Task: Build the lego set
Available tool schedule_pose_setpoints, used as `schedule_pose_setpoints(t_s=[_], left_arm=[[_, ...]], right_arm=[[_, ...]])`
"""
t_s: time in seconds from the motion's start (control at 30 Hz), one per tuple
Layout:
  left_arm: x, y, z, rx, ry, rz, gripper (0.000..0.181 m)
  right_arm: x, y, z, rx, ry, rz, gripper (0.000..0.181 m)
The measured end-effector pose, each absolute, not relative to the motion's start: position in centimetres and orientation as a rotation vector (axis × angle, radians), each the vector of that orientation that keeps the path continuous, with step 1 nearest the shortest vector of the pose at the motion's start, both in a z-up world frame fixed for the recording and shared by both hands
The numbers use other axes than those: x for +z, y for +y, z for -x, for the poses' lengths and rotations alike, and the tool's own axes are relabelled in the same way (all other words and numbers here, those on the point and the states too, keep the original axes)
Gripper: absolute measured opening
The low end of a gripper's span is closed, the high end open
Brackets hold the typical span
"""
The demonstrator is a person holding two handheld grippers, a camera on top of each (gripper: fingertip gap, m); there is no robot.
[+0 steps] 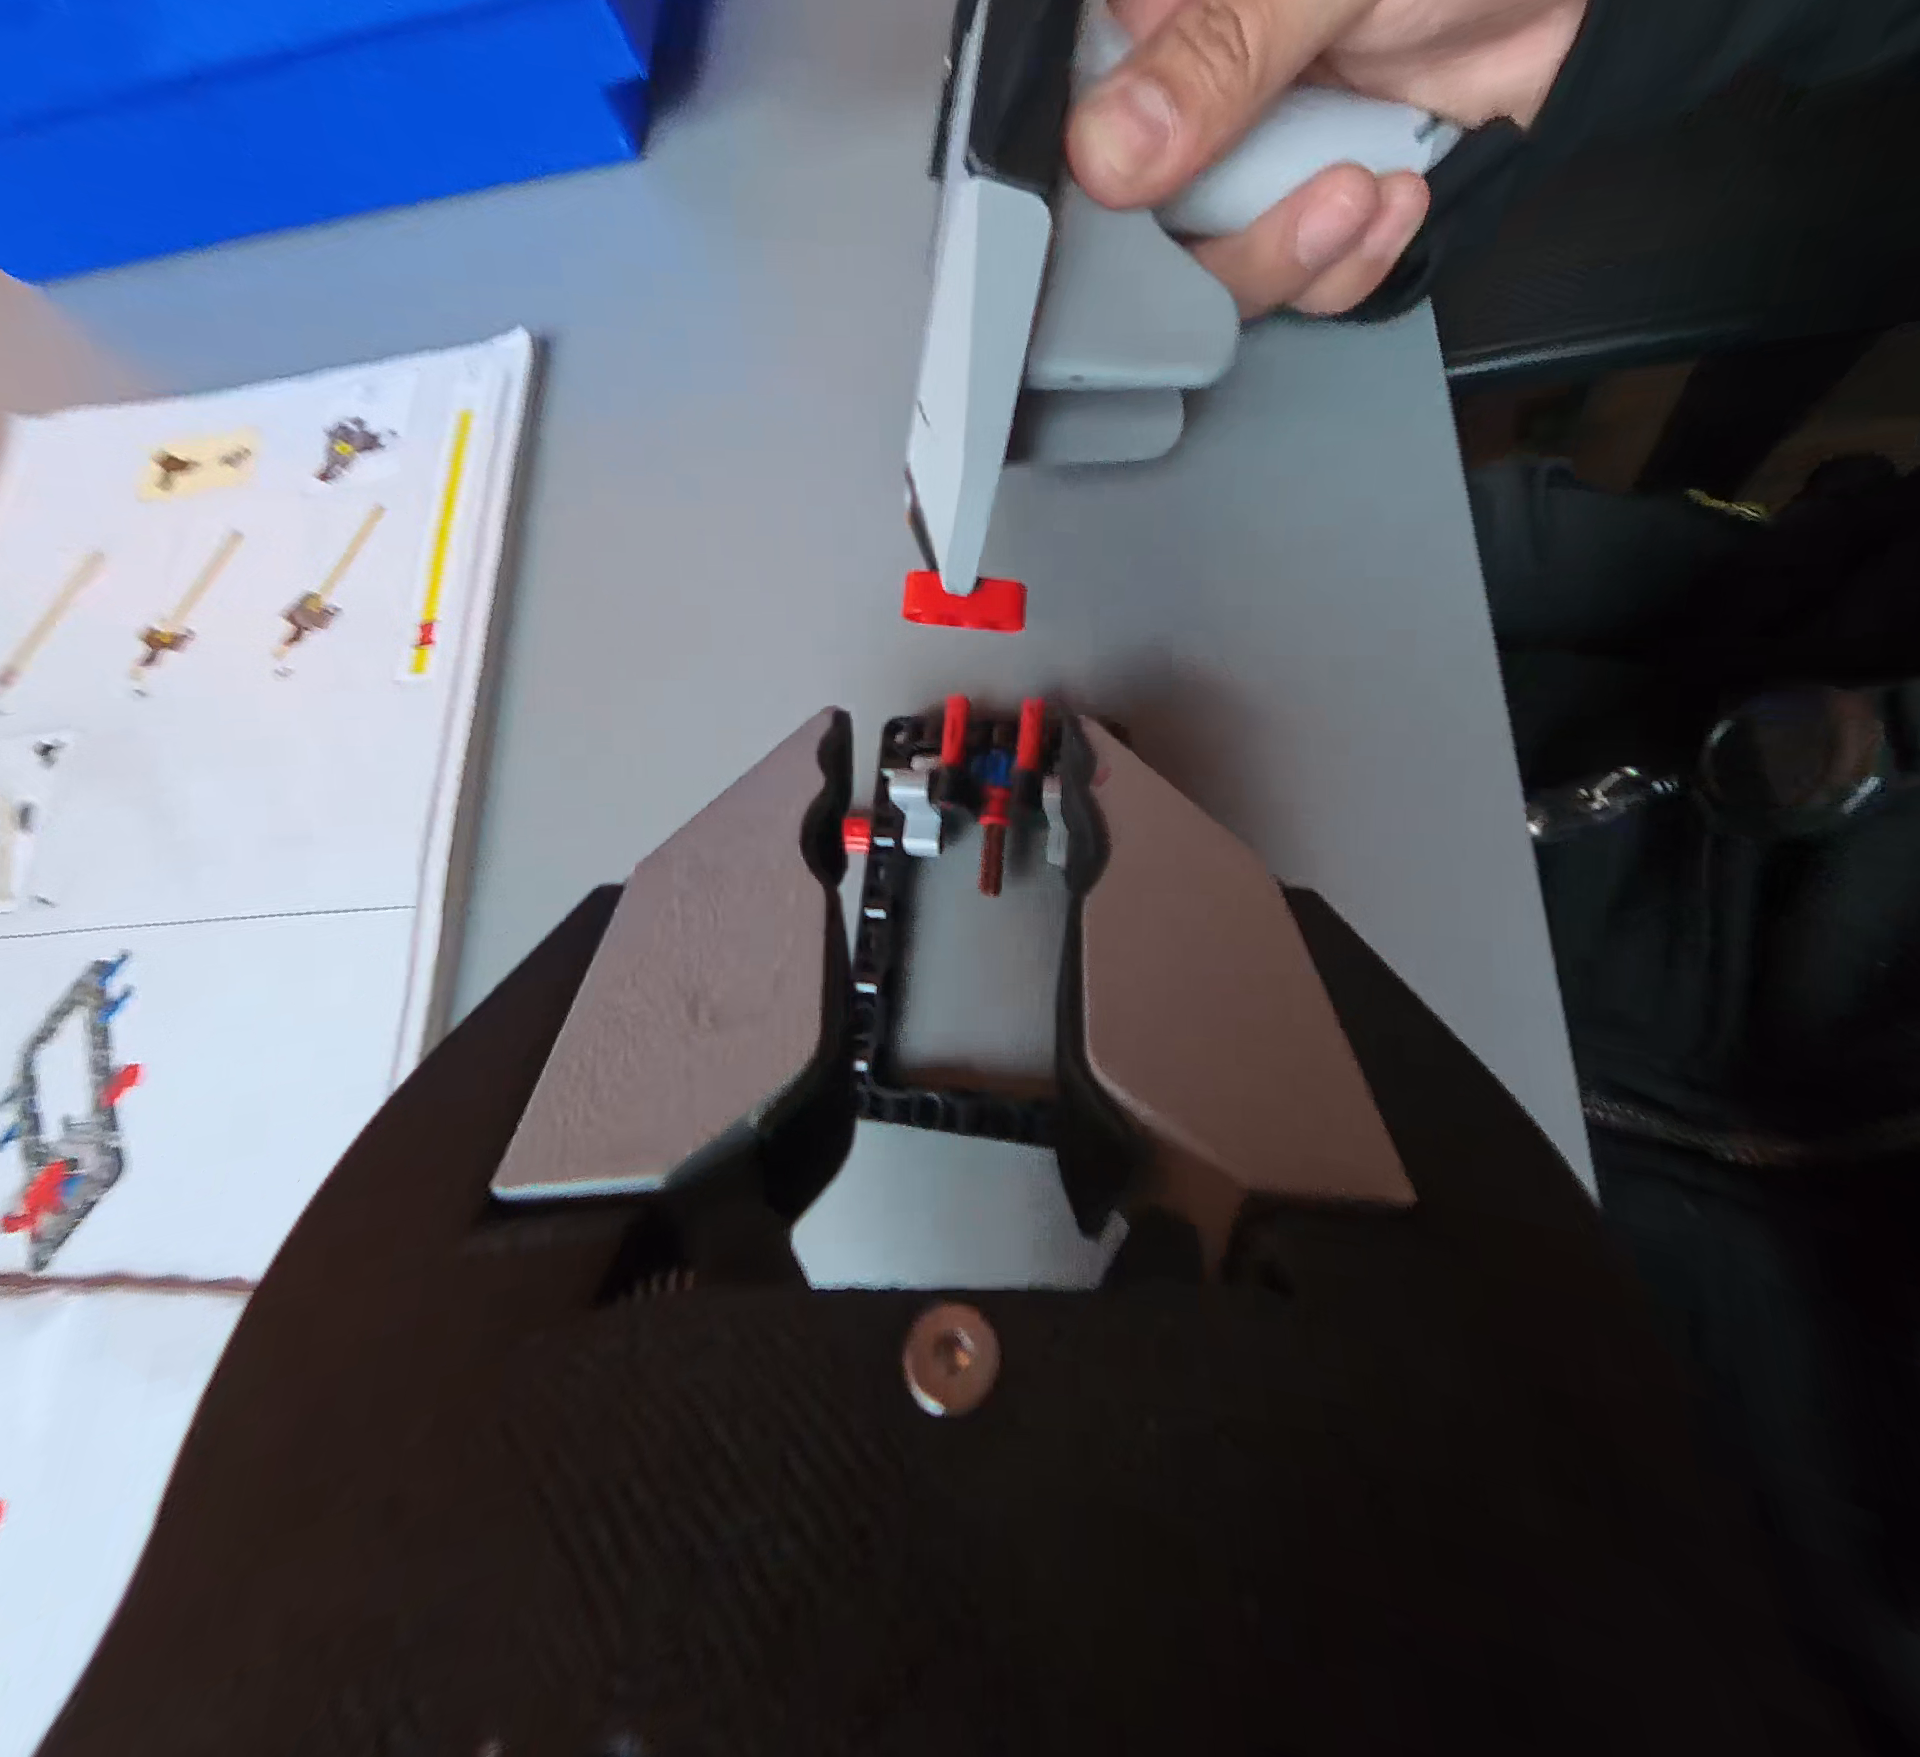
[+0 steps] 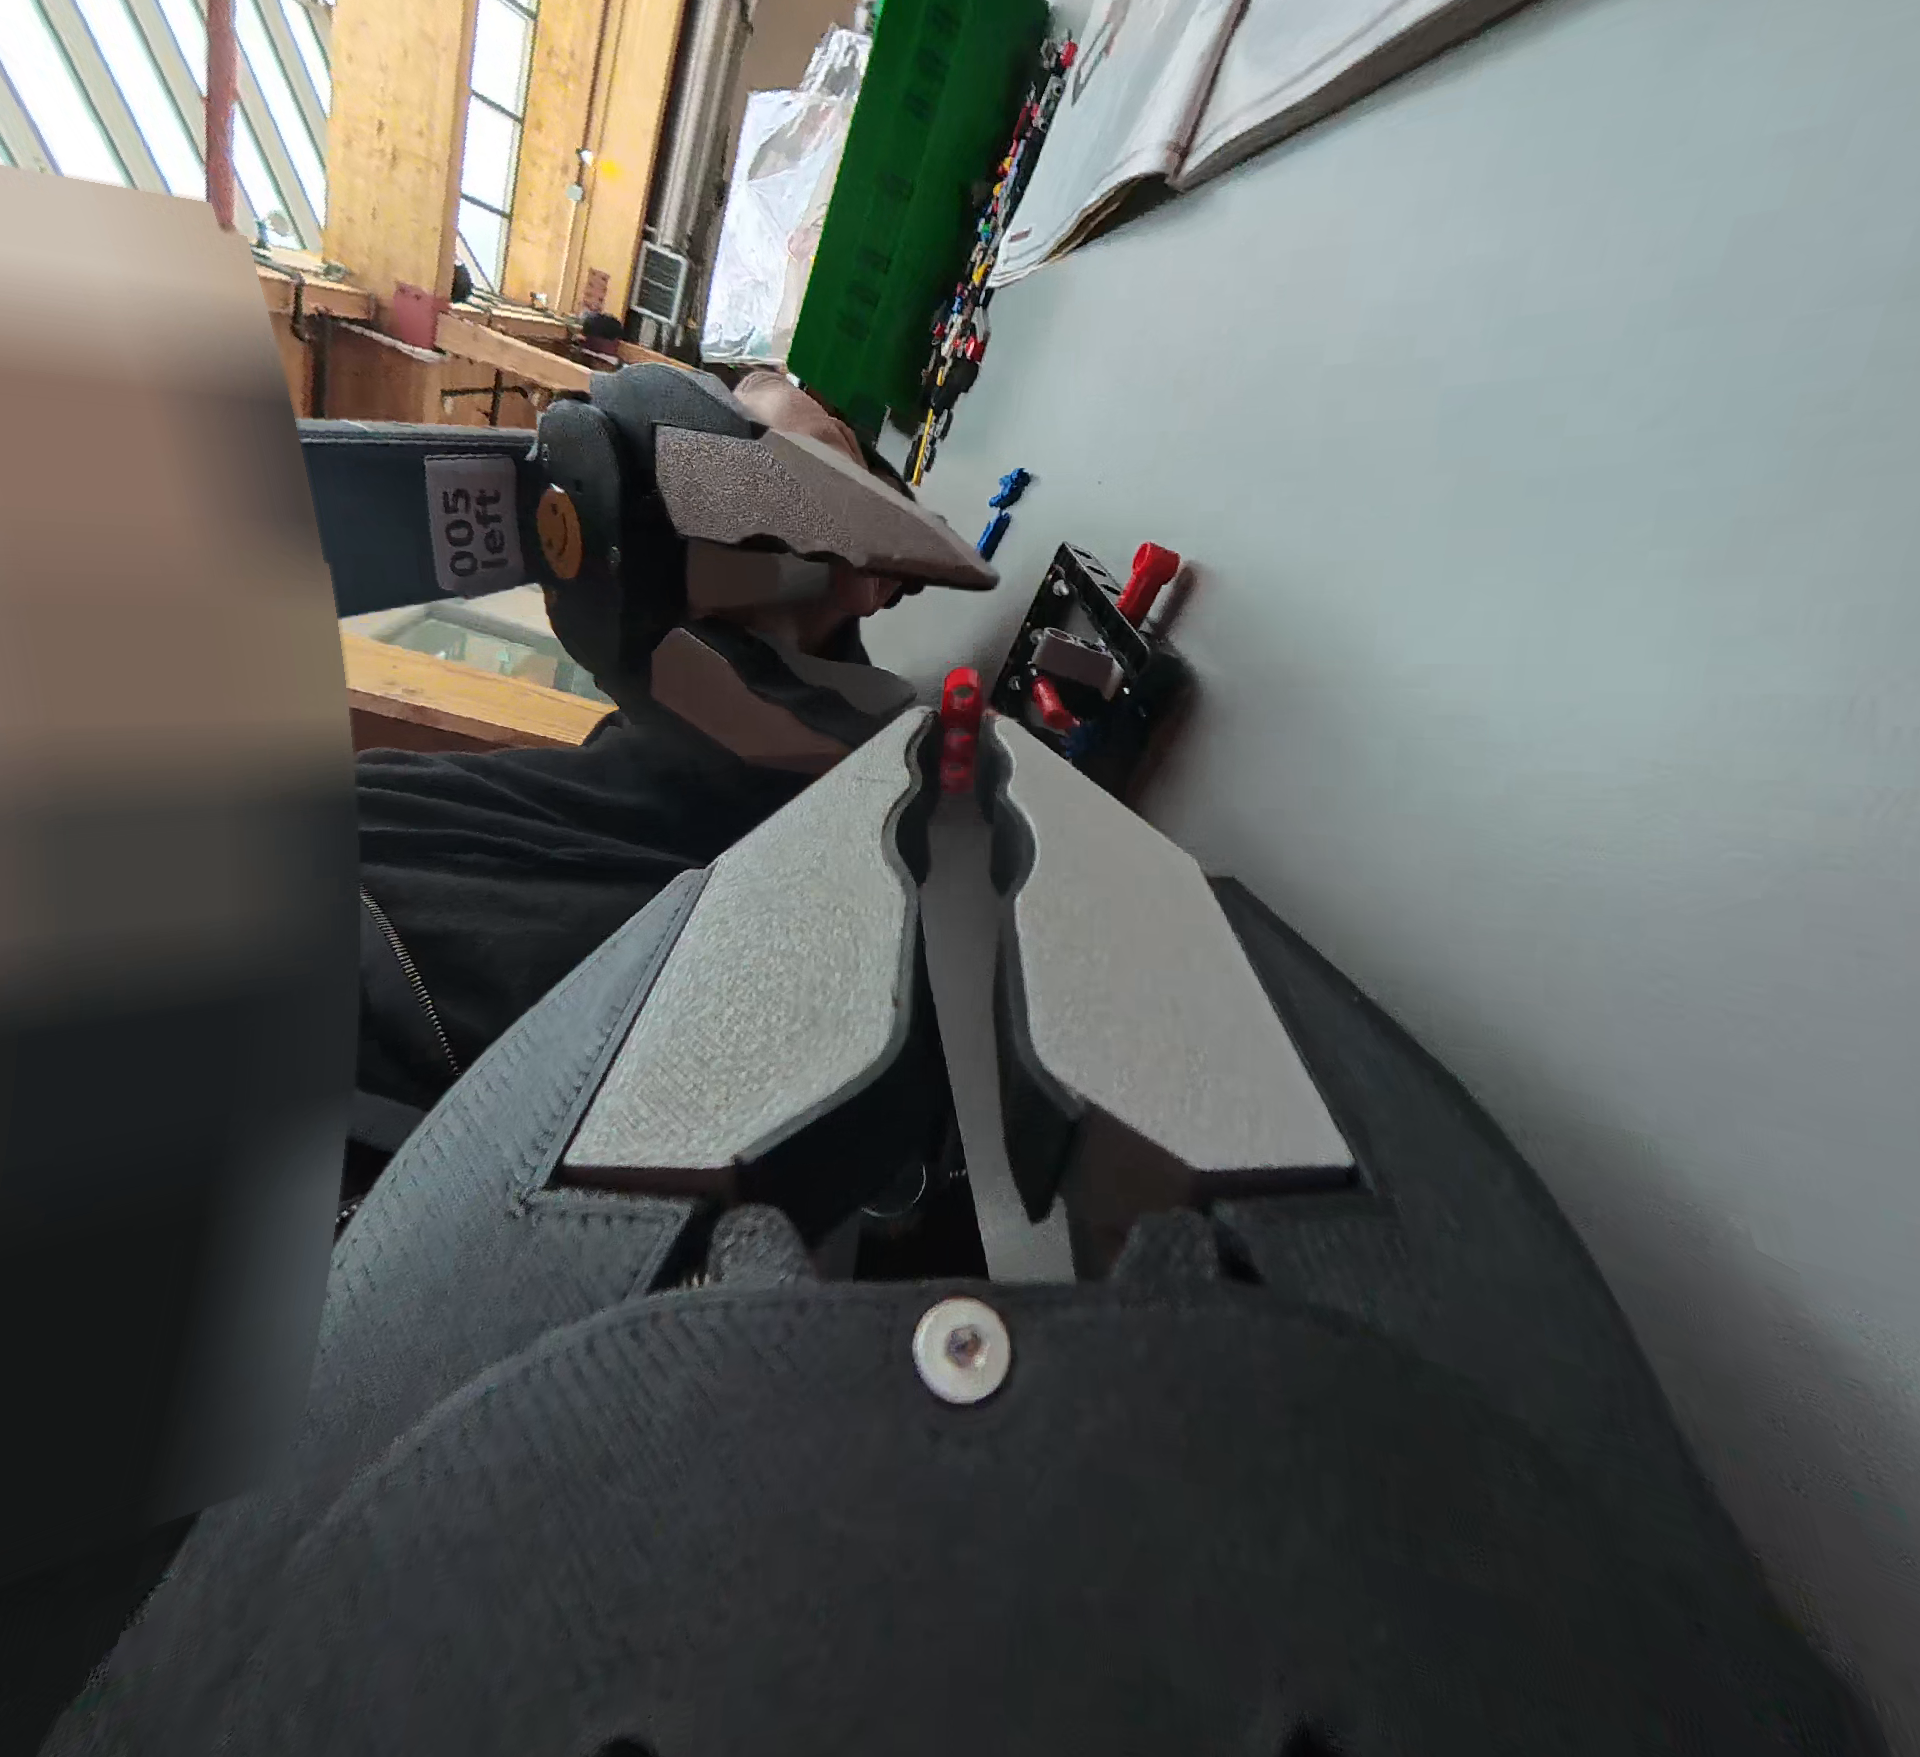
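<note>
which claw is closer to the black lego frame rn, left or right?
Left. The left claw straddles the black frame, one finger on each side of it on the table. The right claw sits just beyond the frame's far end, shut on a small red piece, not touching the frame.

Left hand-held gripper [image 1: 961, 772] clamps black frame [image 1: 883, 959] (red pins upright).

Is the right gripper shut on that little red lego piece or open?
Shut on it: the right gripper has its fingertips pinching the red piece at its tip.
</note>
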State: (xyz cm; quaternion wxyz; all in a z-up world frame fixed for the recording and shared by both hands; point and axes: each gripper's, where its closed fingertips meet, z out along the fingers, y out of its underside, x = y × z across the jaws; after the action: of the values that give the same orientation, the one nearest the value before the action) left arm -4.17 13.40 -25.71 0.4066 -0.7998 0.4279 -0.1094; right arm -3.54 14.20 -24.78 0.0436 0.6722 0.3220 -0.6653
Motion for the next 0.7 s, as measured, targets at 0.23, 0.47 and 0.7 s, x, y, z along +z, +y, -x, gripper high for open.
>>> schedule_pose_setpoints(t_s=[0.23,0.47,0.7], left_arm=[[-27.5,12.9,4.6,-0.3,1.124,2.083,0.046],[-28.4,12.8,4.6,-0.402,1.128,2.116,0.046],[-28.4,12.8,4.5,-0.437,1.112,2.115,0.043]], right_arm=[[-25.8,14.2,3.8,-1.937,0.883,-2.055,0.004],[-26.4,13.8,3.9,-1.875,0.864,-2.064,0.004],[-26.7,13.6,3.8,-1.852,0.828,-2.073,0.004]])
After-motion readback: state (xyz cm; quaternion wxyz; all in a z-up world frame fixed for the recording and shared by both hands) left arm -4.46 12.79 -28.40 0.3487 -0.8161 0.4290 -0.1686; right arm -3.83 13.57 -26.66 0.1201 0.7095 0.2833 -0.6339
